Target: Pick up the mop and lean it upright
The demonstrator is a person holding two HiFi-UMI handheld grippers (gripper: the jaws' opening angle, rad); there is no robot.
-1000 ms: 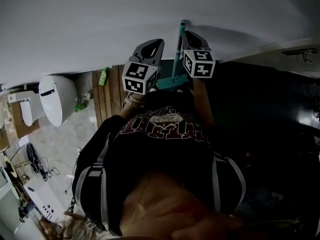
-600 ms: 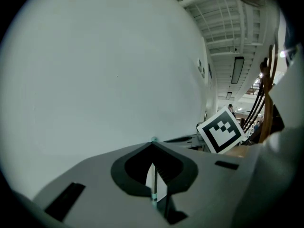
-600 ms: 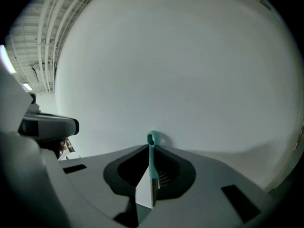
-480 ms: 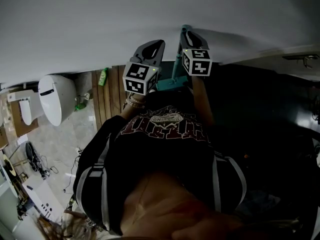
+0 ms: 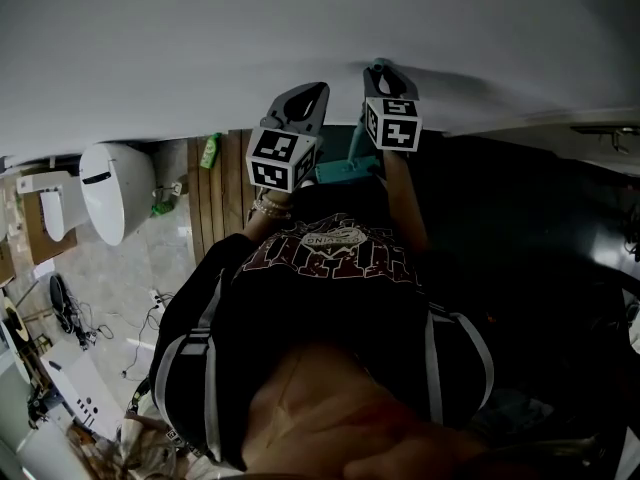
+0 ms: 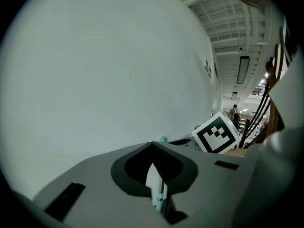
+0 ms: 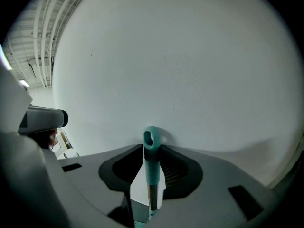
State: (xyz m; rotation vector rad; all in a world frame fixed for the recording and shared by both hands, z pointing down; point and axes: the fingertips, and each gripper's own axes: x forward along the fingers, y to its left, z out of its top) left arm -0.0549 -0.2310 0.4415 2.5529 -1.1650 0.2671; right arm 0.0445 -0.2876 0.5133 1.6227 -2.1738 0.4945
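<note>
The mop has a teal handle end with a hang hole (image 7: pixel 150 141) and a thin pole. My right gripper (image 7: pixel 151 175) is shut on that pole just below the teal end, close to the white wall (image 7: pixel 190 70). From the head view, the right gripper (image 5: pixel 379 70) is raised against the wall, the pole (image 5: pixel 356 140) runs down from it, and the teal mop head (image 5: pixel 342 171) lies by the person's chest. The left gripper (image 5: pixel 312 92) hangs left of the pole, fingertips together, holding nothing. In the left gripper view the pole (image 6: pixel 159 194) shows through the slit behind the jaws.
A white toilet (image 5: pixel 108 190) stands at the left on pale tiles. A green bottle (image 5: pixel 208 151) lies on a strip of wooden slats (image 5: pixel 226 193). Cables (image 5: pixel 80 318) trail over the floor at lower left. The right side is dark.
My right gripper and the mop handle have edged a little up and toward the wall. The left gripper has hardly moved.
</note>
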